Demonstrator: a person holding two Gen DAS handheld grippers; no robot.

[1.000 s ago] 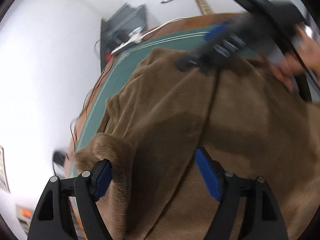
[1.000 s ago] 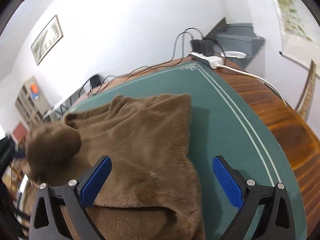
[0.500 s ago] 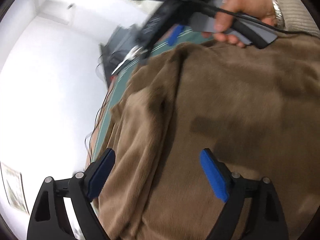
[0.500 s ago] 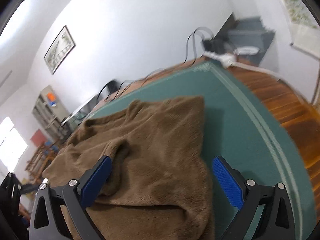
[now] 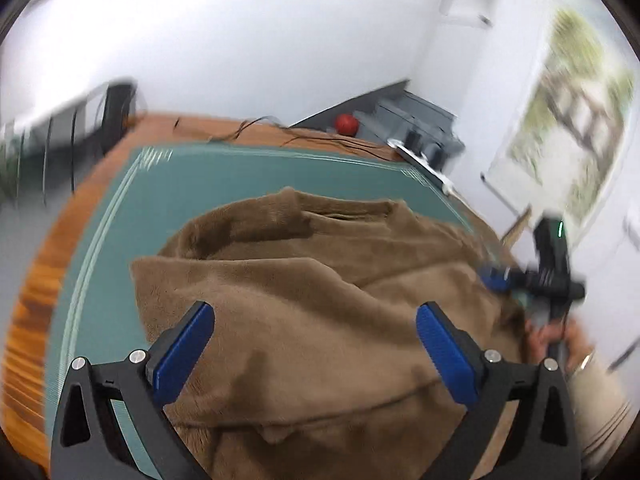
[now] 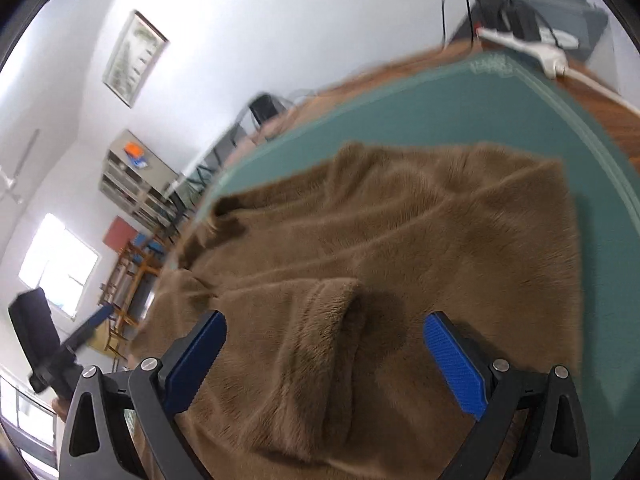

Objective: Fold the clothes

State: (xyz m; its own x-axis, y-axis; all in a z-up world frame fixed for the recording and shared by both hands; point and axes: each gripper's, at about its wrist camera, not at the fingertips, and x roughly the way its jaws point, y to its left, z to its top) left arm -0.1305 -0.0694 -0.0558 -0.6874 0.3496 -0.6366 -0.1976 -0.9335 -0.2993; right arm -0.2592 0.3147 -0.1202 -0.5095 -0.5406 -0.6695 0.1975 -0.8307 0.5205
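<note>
- Both tools have swung back from the garment [image 5: 304,304] since a second ago: the left tool [image 5: 314,346], then low over the fabric with a rolled sleeve at its left pad, now looks across the whole tabletop [image 5: 48,256], and the right tool [image 6: 324,354] has tilted so the room leans.
- Brown fleece lies heaped on the green mat [image 5: 208,176], partly folded, one flap laid over the body with its near-left corner squared toward the mat's left border.
- Seen from the right wrist, a rolled cuff or sleeve end [image 6: 336,308] stands up just ahead of the blue pads, between them but untouched.
- Left tool hovers wide and empty; right tool likewise wide and empty, its blurred body also visible at the right edge of the left view.
- Judged step: choosing the next grip for another fold.
- To do it well, each tool should take a single layer at an edge, not a bunched wad; thick pile is likely to slip from a shallow pinch.
- Flatten or tuck the raised cuff first, or it may leave a lump inside the fold.
- Lift both grips together and level, carry across, and lay edge to edge before releasing.
- Cables [image 5: 320,140] at the tabletop's far edge lie well apart from the work.
</note>
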